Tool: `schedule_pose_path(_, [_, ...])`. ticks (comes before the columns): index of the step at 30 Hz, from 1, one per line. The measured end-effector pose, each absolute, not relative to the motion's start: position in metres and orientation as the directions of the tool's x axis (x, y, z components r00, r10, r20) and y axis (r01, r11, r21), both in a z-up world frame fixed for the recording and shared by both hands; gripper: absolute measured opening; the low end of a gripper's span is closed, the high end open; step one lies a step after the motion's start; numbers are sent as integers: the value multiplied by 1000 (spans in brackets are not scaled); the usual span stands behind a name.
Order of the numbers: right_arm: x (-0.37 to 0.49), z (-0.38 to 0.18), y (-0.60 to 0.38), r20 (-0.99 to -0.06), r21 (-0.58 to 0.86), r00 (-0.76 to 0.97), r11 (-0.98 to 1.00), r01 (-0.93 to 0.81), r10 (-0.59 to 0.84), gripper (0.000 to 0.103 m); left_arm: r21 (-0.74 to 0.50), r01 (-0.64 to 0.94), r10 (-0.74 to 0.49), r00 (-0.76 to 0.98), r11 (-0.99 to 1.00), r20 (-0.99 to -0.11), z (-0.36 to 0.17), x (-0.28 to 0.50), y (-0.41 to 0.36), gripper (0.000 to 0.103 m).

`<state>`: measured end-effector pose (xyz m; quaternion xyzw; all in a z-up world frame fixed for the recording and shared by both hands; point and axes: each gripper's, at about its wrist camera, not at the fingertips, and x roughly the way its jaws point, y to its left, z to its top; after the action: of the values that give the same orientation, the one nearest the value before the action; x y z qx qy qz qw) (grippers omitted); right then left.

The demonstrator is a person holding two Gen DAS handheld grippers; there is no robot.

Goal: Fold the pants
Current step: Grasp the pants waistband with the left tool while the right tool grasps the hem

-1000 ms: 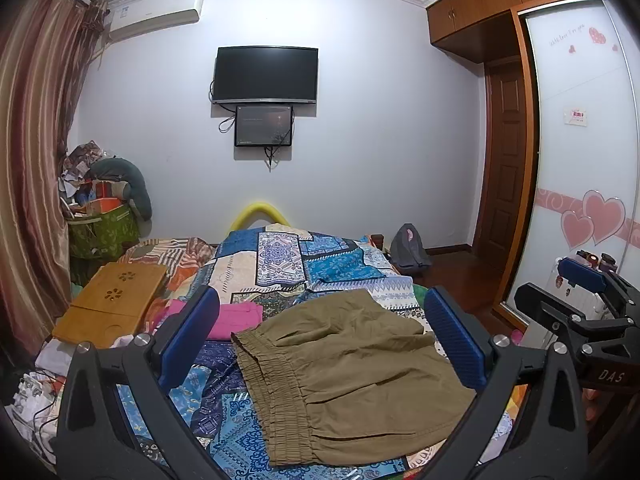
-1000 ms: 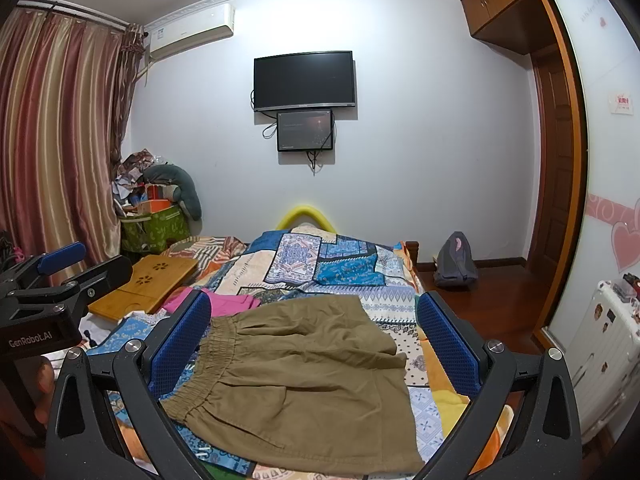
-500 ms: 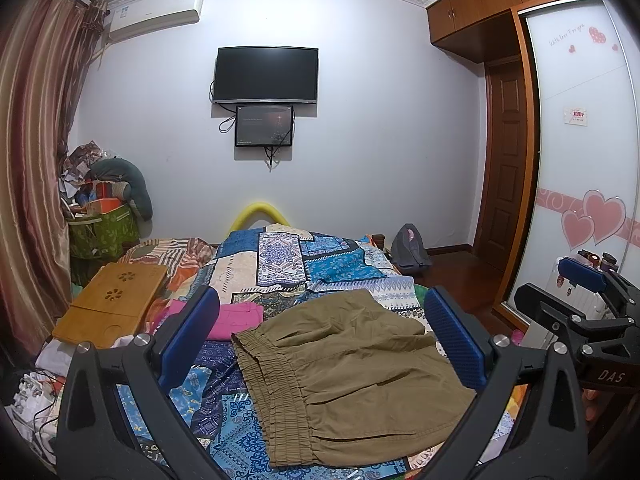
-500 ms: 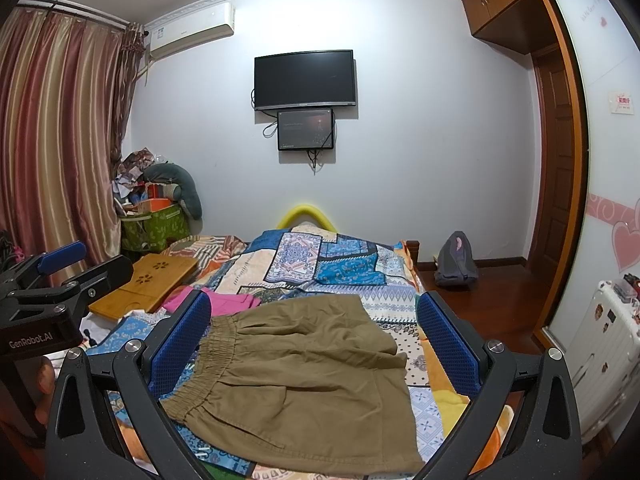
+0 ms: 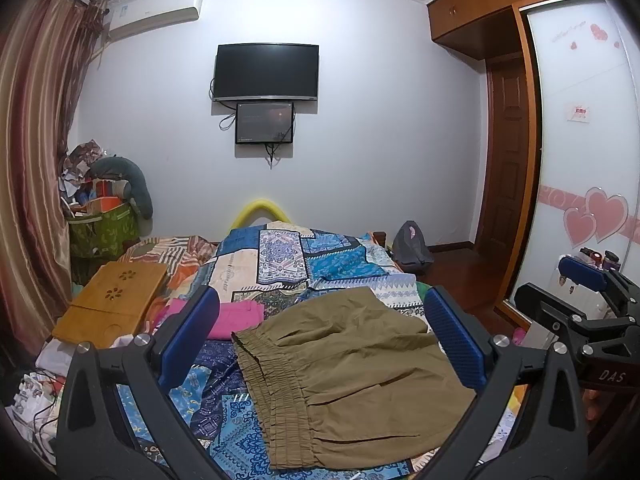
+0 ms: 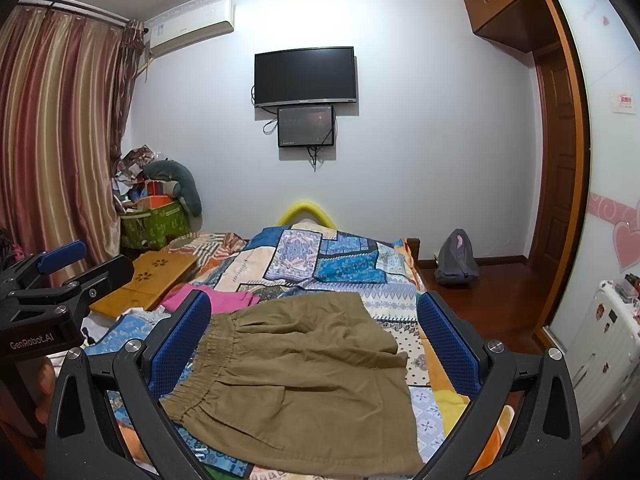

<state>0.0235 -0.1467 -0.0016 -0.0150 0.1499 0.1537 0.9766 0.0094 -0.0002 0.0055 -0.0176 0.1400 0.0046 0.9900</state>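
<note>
Olive-brown pants (image 5: 352,376) lie flat on the patchwork bed cover (image 5: 296,256), elastic waistband to the left, legs to the right. They also show in the right wrist view (image 6: 296,380). My left gripper (image 5: 320,344) is open and empty, held above the pants' waistband side. My right gripper (image 6: 316,348) is open and empty, above the pants' middle. Each gripper shows at the edge of the other's view: the right one (image 5: 580,292), the left one (image 6: 60,264).
A pink garment (image 5: 236,320) lies left of the pants. A wooden lap tray (image 5: 112,304) sits on the bed's left side. A green basket of clutter (image 5: 104,228) stands by the curtain. A grey backpack (image 5: 410,244) sits on the floor by the wardrobe.
</note>
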Motion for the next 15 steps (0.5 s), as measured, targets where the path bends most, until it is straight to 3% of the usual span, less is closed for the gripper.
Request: schedule_pose_path(15, [97, -30, -162, -394, -89, 900, 967, -238, 185, 103, 18, -73, 74, 918, 997, -390, -25, 104, 36, 103])
